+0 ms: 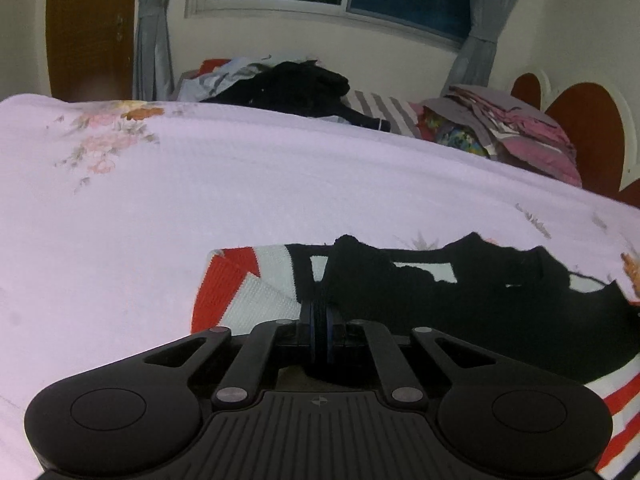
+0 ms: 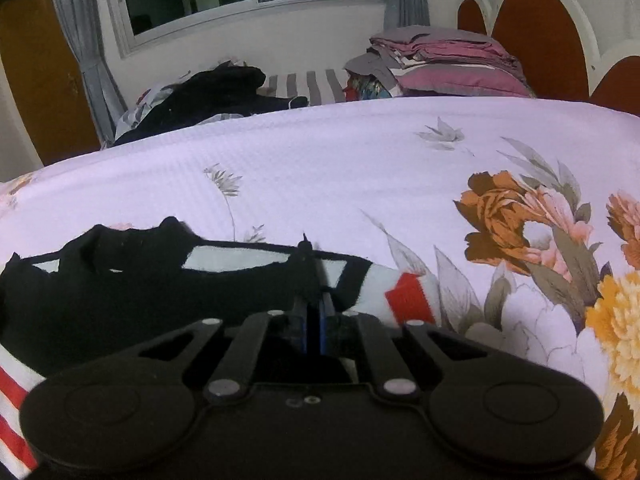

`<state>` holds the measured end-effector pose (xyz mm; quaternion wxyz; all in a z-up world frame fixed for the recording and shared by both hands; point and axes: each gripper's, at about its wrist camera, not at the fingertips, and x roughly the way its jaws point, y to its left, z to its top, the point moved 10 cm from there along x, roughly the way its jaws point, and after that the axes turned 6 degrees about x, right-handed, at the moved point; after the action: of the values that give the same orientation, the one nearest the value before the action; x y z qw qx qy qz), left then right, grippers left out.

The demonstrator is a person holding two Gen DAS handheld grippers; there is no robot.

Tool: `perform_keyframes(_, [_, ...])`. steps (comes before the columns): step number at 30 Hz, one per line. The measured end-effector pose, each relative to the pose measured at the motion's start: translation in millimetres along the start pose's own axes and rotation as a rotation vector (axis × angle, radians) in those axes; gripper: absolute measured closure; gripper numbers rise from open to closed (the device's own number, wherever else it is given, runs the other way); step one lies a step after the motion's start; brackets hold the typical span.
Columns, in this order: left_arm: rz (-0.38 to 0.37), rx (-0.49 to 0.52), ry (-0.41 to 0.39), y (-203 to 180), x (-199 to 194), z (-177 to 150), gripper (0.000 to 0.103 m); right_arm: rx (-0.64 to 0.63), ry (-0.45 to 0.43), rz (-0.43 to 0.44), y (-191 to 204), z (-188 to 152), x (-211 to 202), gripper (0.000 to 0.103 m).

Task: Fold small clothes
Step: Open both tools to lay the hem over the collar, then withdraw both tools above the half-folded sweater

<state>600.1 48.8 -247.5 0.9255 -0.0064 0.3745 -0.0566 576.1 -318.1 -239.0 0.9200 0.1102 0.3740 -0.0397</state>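
Left claw (image 1: pixel 320 312) low over bedspread (image 1: pixel 240 184), clamped on black garment (image 1: pixel 460 304), right claw (image 2: pixel 313 280) apparently pinching its opposite edge

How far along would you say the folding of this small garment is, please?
Done: the black, white and red knit garment lies on the floral bedspread. In hand: the left hand-held gripper and right hand-held gripper each pinch its black fabric. Left: completing the fold; a dark unfolded pile waits behind.

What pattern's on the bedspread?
Pale lilac bedspread with a floral print: orange, pink and yellow blooms, grey leaves. Clearest in the right wrist view.
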Motion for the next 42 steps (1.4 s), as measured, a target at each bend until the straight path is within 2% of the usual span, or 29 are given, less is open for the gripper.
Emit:
perform_keyframes(1, [0.002,0.002,0.001,0.6,-3.1,0.7,0.099,-0.004,-0.016,-0.003,1.5,2.8,-5.8,0.082])
perform_keyframes(2, [0.007,-0.001,-0.001,1.2,-8.3,1.6,0.098,-0.012,-0.035,-0.009,3.7,5.2,-13.0,0.078])
perform_keyframes(5, [-0.003,0.002,-0.029,-1.7,-30.0,5.1,0.098,0.003,-0.055,0.052,16.5,7.8,-34.0,0.078])
perform_keyframes(8, [-0.059,0.032,-0.047,-20.9,-52.5,1.5,0.098,-0.029,-0.057,0.100,40.5,1.6,-48.3,0.078])
perform_keyframes(12, [-0.148,0.107,0.003,-65.4,-54.9,-18.8,0.098,-0.054,-0.011,0.178,81.6,-24.2,-52.4,0.078])
perform_keyframes(14, [-0.148,0.125,0.022,-76.6,-50.9,-27.8,0.098,-0.065,0.017,0.197,97.0,-38.3,-51.1,0.079])
perform_keyframes(18, [-0.101,0.137,0.074,-76.9,-42.1,-46.5,0.098,-0.109,0.041,0.157,102.5,-54.7,-46.9,0.077])
perform_keyframes(28, [-0.062,0.126,0.088,-51.2,-53.4,-53.5,0.098,-0.104,0.029,0.005,43.8,-61.2,-55.8,0.079])
perform_keyframes(34, [-0.036,0.119,0.102,-47.3,-65.4,-57.4,0.098,-0.077,0.034,0.020,47.6,-67.3,-74.7,0.073])
perform_keyframes(42, [-0.088,0.132,0.082,-72.0,-93.6,-59.3,0.098,-0.108,0.017,0.100,89.1,-77.1,-102.1,0.072])
